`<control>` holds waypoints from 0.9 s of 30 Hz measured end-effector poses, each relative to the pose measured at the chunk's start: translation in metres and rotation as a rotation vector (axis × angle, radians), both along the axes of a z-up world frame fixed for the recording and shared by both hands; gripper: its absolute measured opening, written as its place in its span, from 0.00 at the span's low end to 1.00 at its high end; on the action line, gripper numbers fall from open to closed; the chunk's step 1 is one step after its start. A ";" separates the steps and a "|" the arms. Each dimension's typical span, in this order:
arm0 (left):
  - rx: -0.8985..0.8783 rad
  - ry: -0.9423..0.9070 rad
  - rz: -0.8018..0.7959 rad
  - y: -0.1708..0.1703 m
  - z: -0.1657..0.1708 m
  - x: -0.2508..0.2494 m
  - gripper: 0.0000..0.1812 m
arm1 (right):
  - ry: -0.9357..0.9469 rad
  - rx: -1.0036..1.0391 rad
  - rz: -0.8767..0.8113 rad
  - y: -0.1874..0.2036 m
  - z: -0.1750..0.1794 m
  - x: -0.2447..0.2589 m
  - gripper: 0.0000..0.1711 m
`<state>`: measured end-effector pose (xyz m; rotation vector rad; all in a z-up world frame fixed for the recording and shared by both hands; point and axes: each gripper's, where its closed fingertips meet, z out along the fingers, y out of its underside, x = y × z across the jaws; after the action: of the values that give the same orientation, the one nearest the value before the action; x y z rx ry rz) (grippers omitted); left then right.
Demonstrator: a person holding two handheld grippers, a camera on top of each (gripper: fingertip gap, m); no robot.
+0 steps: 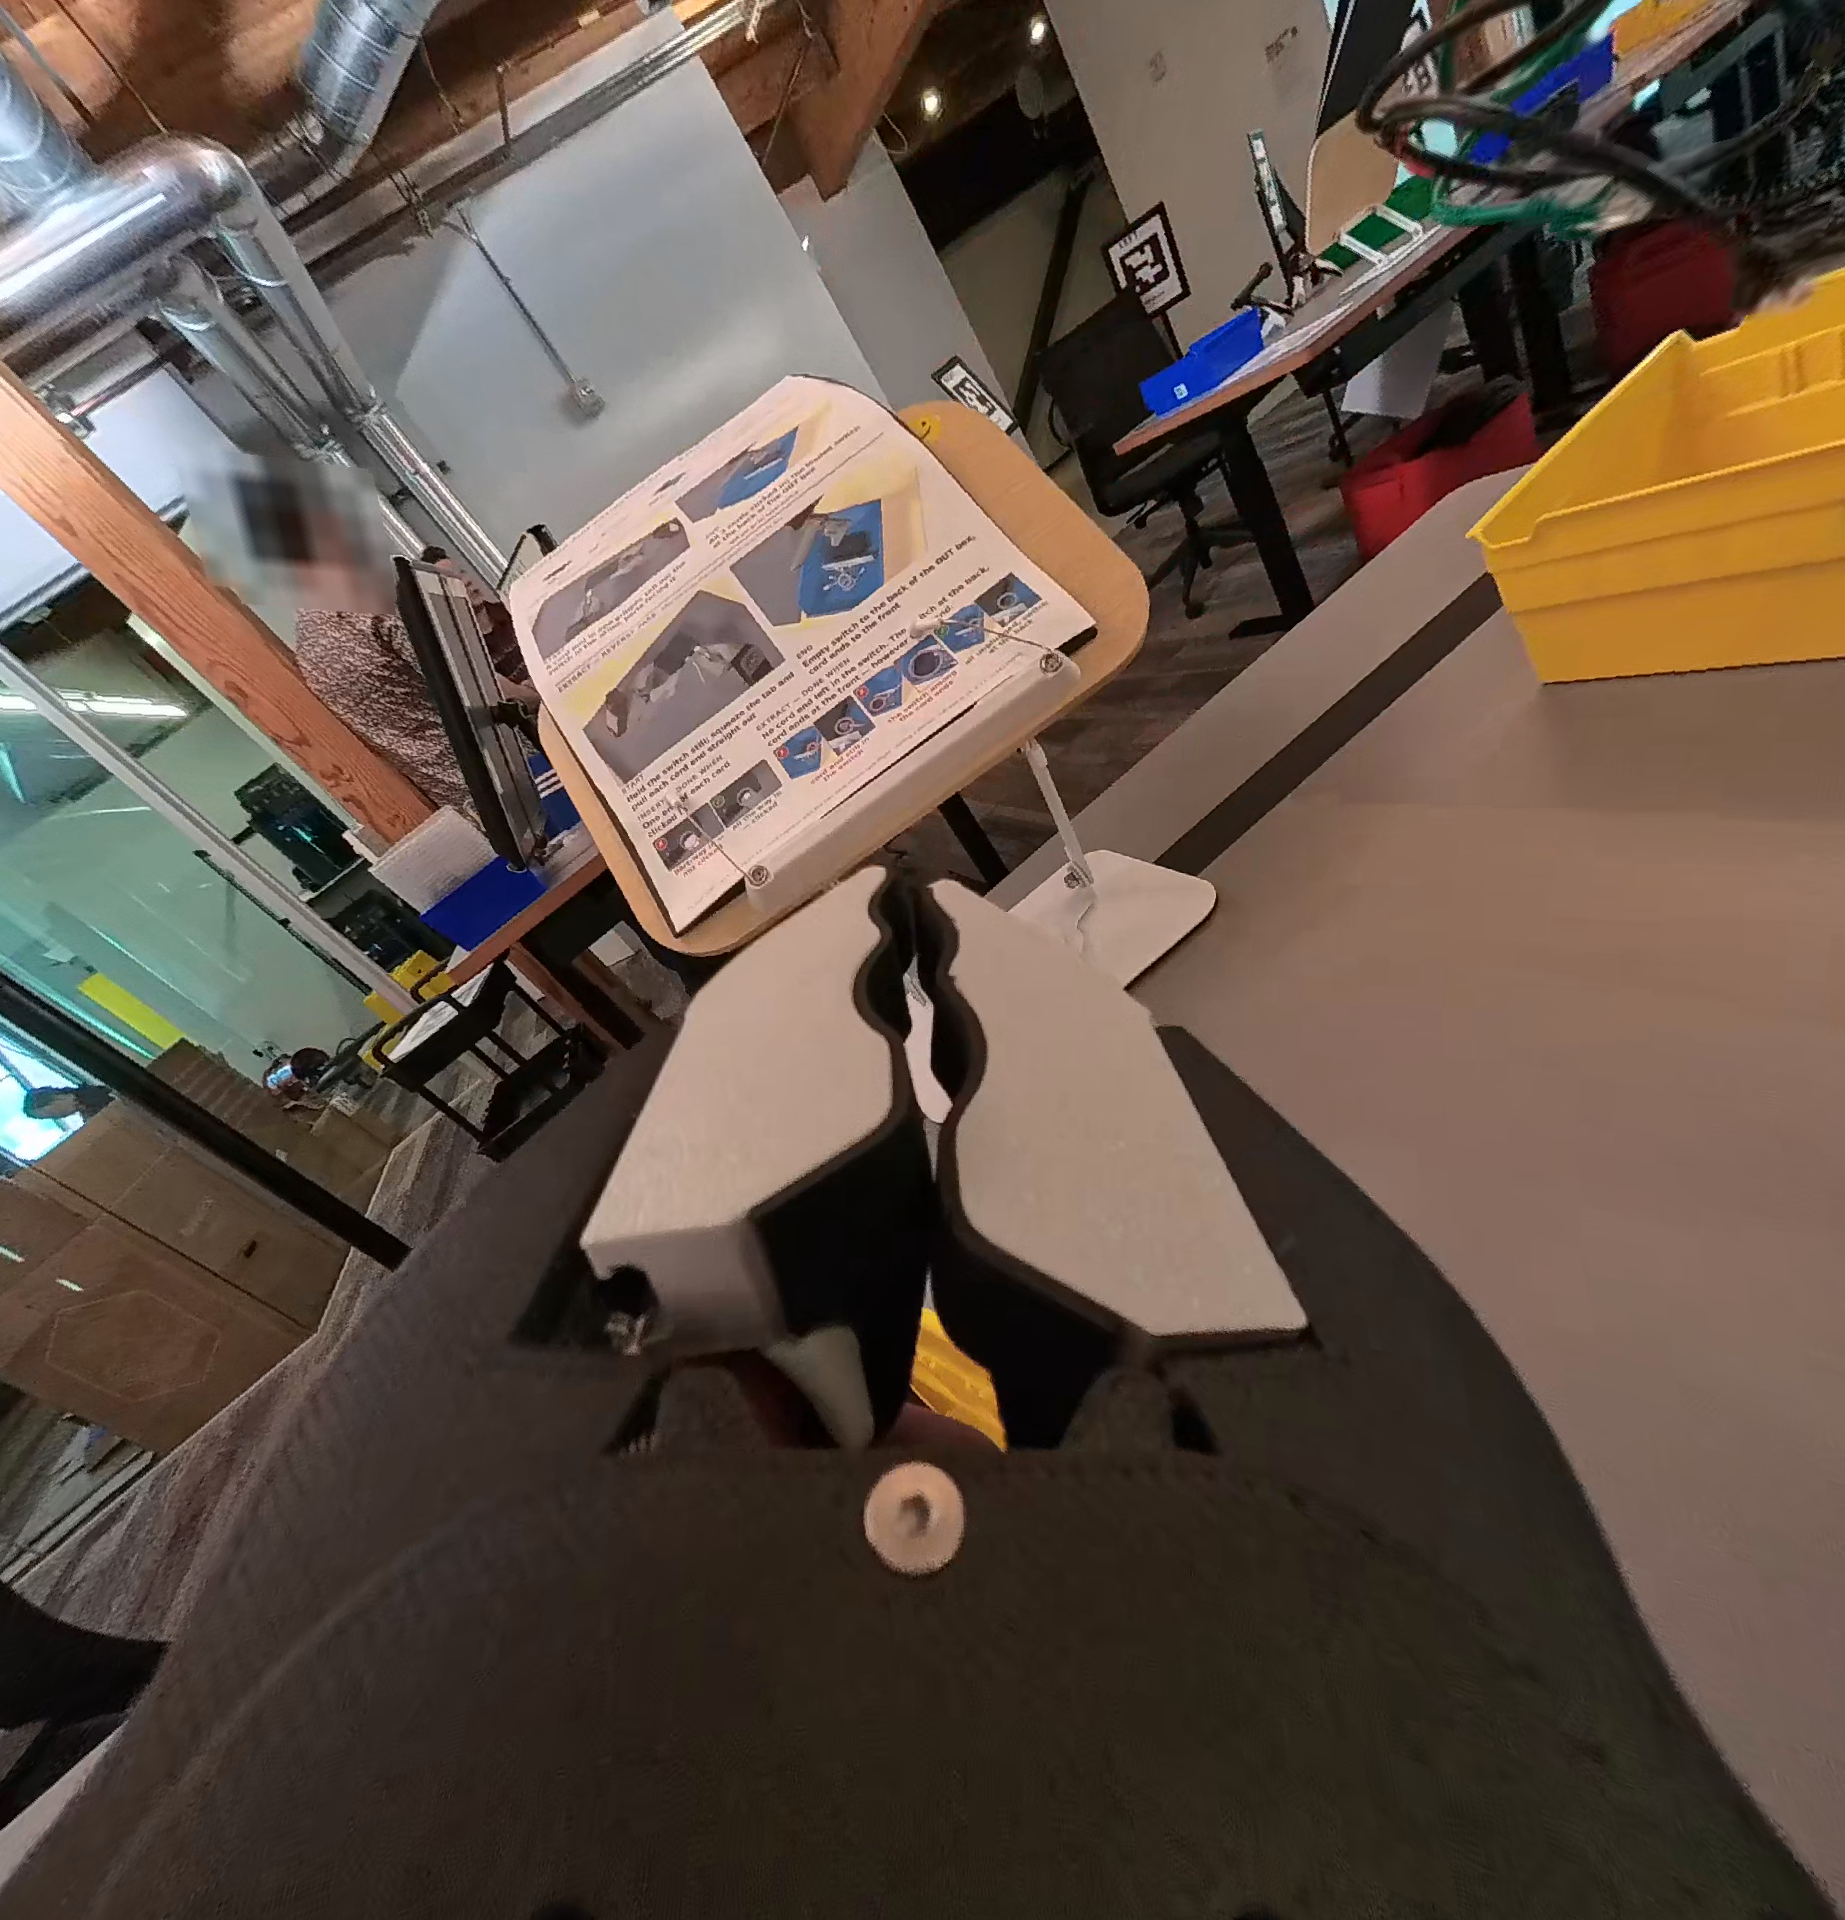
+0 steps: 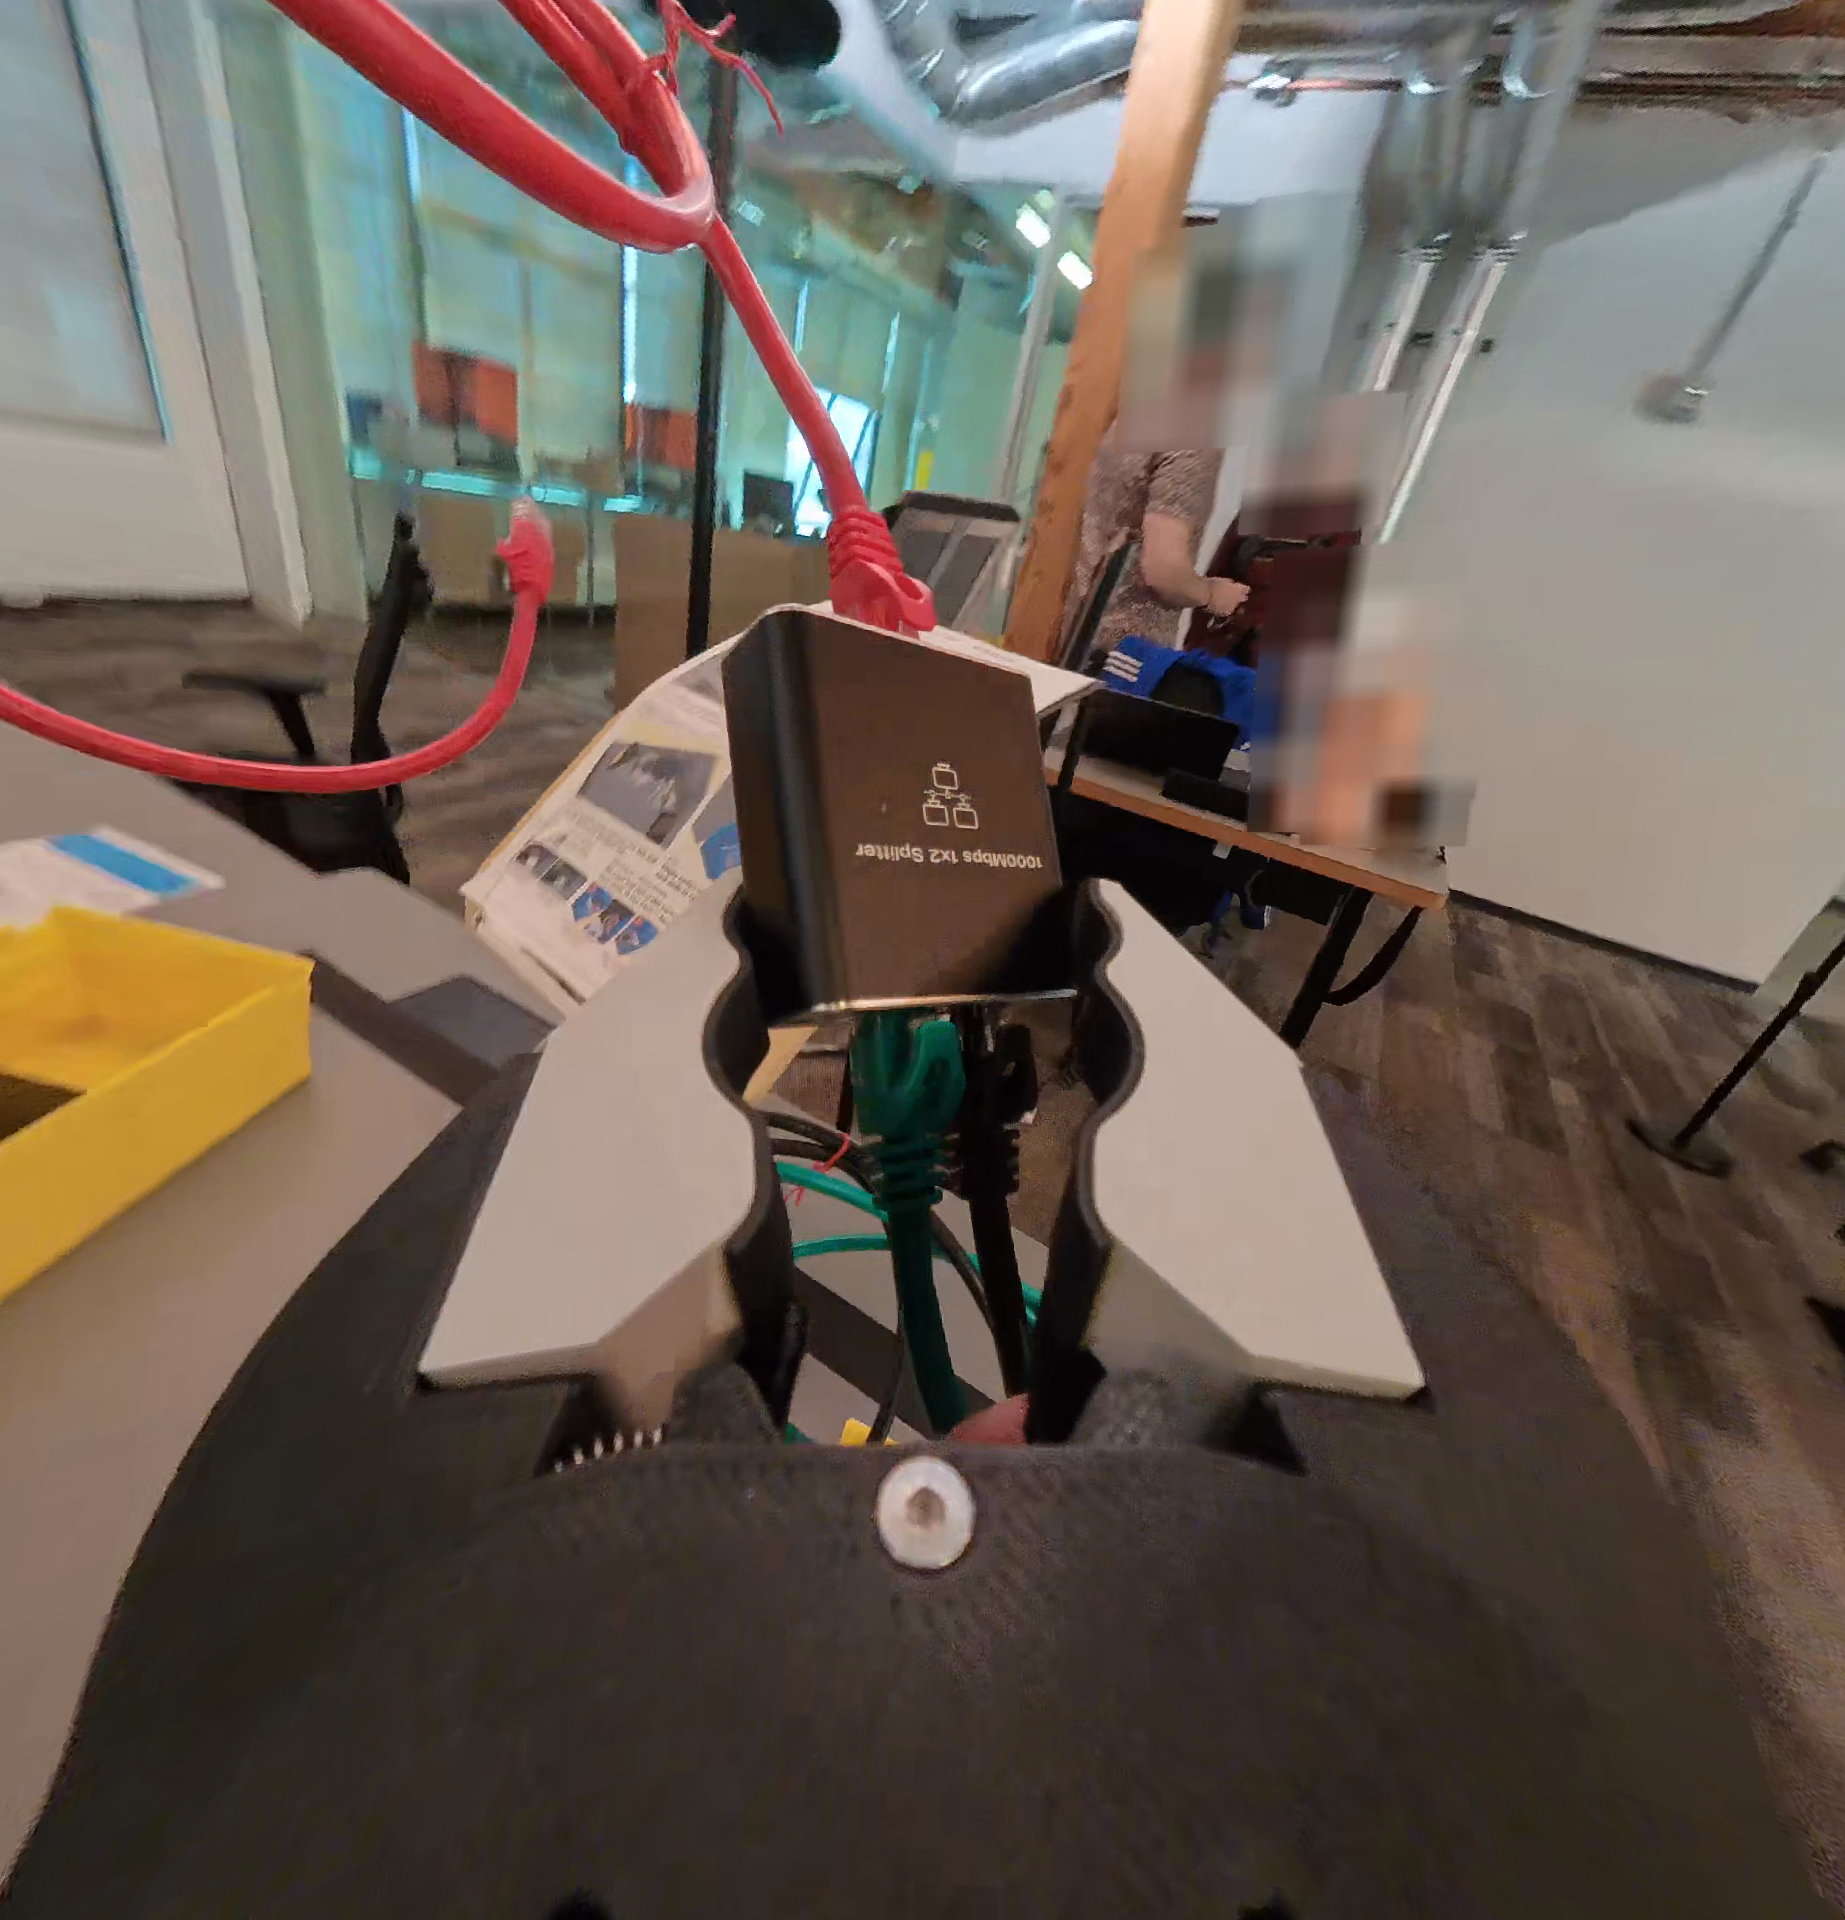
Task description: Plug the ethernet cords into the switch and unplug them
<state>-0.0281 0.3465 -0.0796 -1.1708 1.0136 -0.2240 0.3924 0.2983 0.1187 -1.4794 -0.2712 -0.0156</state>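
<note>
- Left gripper (image 1: 910, 935): fingers nearly closed, only a thin wavy slit between them; nothing seen in its hold. It is lifted and tilted above the grey table (image 1: 1520, 1039).
- Instruction sheet (image 1: 783, 634): printed page with pictures, clipped on a wooden stand with a white foot, just beyond the left gripper's tips.
- Yellow bins (image 1: 1707, 499): stacked on the table, far right of the left wrist view.
- Yellow tray (image 2: 118, 1049): on the table, left edge of the right wrist view.
- Red cord (image 2: 772, 332): loops down from above; one end plugged into the far side of the switch, the other end (image 2: 525, 551) hanging free to the left.
- Switch (image 2: 887, 810): small black box, raised off the table, tilted, held between the fingertips.
- Right gripper (image 2: 913, 940): partly open, fingers pressed on the switch's sides.
- Green cord (image 2: 907, 1101) and black cord (image 2: 1001, 1112): side by side, plugged into the switch's near face, trailing down between the fingers.
</note>
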 end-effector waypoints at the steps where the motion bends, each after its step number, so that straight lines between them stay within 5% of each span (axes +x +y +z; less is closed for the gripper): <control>1: -0.003 0.002 0.000 0.000 -0.002 0.000 0.00 | 0.048 0.016 -0.017 -0.002 -0.008 0.013 0.33; 11: -0.021 0.028 -0.010 0.001 -0.015 0.007 0.00 | 0.464 -0.009 -0.146 0.000 -0.173 0.100 0.33; 16: -0.031 0.034 -0.012 0.002 -0.019 0.010 0.00 | 0.531 -0.060 -0.224 -0.001 -0.215 0.118 0.33; 27: -0.042 0.066 -0.039 -0.002 -0.032 0.020 0.00 | 0.123 -0.621 -0.337 0.012 -0.318 0.115 0.34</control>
<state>-0.0079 0.3442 -0.1117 -1.2038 1.0945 -0.2400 0.5076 0.3100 -0.1998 -2.1218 0.0909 -0.1194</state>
